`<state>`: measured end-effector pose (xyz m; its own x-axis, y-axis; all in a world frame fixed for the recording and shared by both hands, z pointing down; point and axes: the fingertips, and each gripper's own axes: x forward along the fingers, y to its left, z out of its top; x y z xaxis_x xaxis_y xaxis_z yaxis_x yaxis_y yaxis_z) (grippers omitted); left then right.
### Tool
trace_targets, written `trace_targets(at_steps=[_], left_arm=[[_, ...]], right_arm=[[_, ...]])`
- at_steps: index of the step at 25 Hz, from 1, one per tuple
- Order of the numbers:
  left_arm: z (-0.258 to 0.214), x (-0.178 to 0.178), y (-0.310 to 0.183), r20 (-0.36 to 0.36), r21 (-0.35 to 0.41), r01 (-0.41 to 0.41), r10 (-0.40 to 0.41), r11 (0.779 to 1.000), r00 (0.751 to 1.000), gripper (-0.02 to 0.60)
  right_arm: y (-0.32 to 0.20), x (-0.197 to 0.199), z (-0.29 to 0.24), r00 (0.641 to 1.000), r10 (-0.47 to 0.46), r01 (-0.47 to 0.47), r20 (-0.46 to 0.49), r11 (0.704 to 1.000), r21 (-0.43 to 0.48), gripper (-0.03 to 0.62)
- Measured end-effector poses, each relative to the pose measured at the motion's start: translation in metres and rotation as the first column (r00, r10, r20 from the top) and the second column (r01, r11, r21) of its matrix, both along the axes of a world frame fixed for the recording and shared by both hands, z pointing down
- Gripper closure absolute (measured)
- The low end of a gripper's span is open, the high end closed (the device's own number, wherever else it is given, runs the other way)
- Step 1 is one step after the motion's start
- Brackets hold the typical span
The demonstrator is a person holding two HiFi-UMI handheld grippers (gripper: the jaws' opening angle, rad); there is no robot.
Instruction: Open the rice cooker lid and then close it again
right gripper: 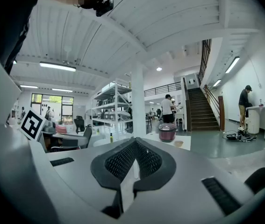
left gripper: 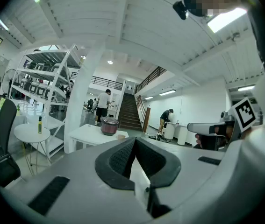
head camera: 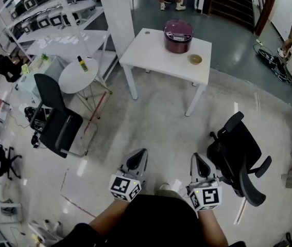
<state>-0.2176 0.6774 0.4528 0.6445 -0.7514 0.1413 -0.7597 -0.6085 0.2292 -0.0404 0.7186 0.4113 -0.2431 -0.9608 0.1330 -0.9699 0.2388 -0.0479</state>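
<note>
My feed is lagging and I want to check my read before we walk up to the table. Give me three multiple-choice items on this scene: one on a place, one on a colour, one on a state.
1. Where does the rice cooker stand?
A. on the floor by a chair
B. on the white table
C. on a shelf of the rack

2. What colour is the rice cooker's body?
A. white
B. green
C. dark red

3. How is its lid?
A. down, shut
B. raised upright
C. taken off, lying beside it

Answers:
1 B: the head view shows it on the tabletop, towards the far edge.
2 C: it looks dark red in the head view and in both gripper views.
3 A: the lid sits flat on the body with no gap showing.
</note>
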Motion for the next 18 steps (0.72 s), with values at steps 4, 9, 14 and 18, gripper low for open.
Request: trace_targets(at_steps=[4,9,14,18], left_arm=[[-0.008,0.001,-0.007,0.015,0.018,-0.008,0.008,1.0,1.0,0.578],[-0.006,0.012,-0.006,0.024,0.012,-0.015,0.014,1.0,1.0,0.578],[-0.01,0.022,-0.006,0.009,0.023,-0.008,0.008,1.0,1.0,0.578],[-0.012,0.029,-0.002,0.011,0.032,-0.015,0.015,0.999,1.0,0.578]], right_arm=[[-0.005,-0.006,-0.002,1.0,-0.02,0.02,-0.003,1.0,0.005,0.603],[-0.004,0.008,-0.003,1.0,-0.008,0.008,0.021,1.0,0.004,0.605],[-0.004,0.031,-0.001,0.995,0.044,-0.044,0.094,0.999,-0.005,0.603],[-0.003,0.038,0.001,0.996,0.042,-0.042,0.084,0.999,-0.004,0.603]])
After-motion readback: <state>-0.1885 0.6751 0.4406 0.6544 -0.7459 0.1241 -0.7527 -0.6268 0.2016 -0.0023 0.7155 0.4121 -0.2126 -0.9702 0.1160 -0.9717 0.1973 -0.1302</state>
